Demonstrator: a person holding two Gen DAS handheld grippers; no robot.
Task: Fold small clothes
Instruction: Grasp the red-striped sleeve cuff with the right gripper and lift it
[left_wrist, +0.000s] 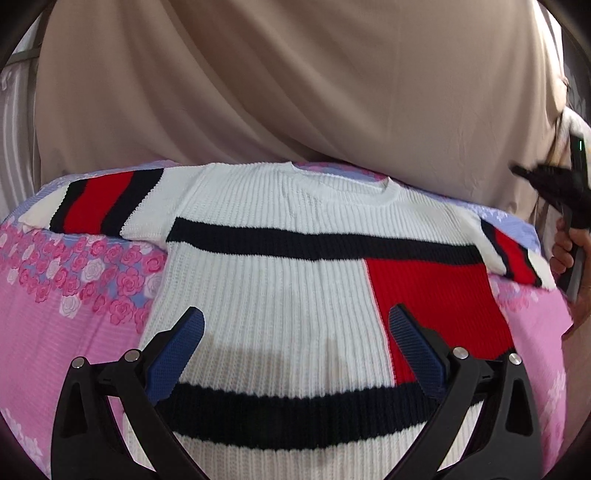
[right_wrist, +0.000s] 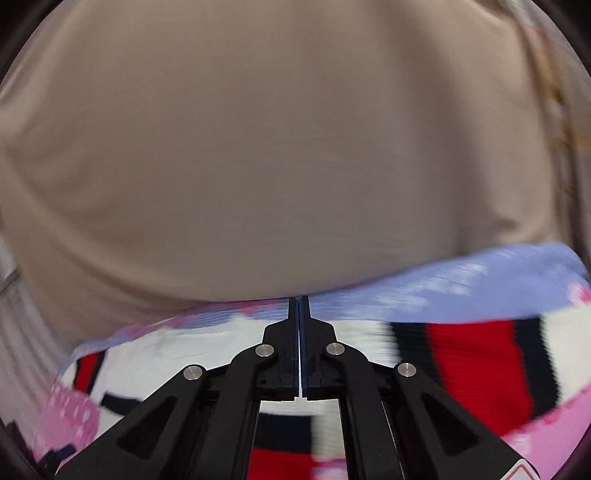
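A small white ribbed knit sweater (left_wrist: 273, 288) with black stripes and red blocks lies flat on a pink floral bedsheet (left_wrist: 66, 332), both sleeves spread out. My left gripper (left_wrist: 295, 325) is open, its blue-padded fingers (left_wrist: 177, 354) held over the sweater's lower body, holding nothing. The right gripper (left_wrist: 554, 192) shows at the right edge in a hand, above the right sleeve (left_wrist: 513, 254). In the blurred right wrist view my right gripper (right_wrist: 299, 301) is shut and empty, above the sweater (right_wrist: 192, 350), with a red and black sleeve (right_wrist: 476, 369) to its right.
A person in a beige garment (left_wrist: 295, 81) stands close behind the far edge of the bed and fills the upper half of both views (right_wrist: 277, 147). The sheet's lilac border (right_wrist: 461, 280) runs along that far edge.
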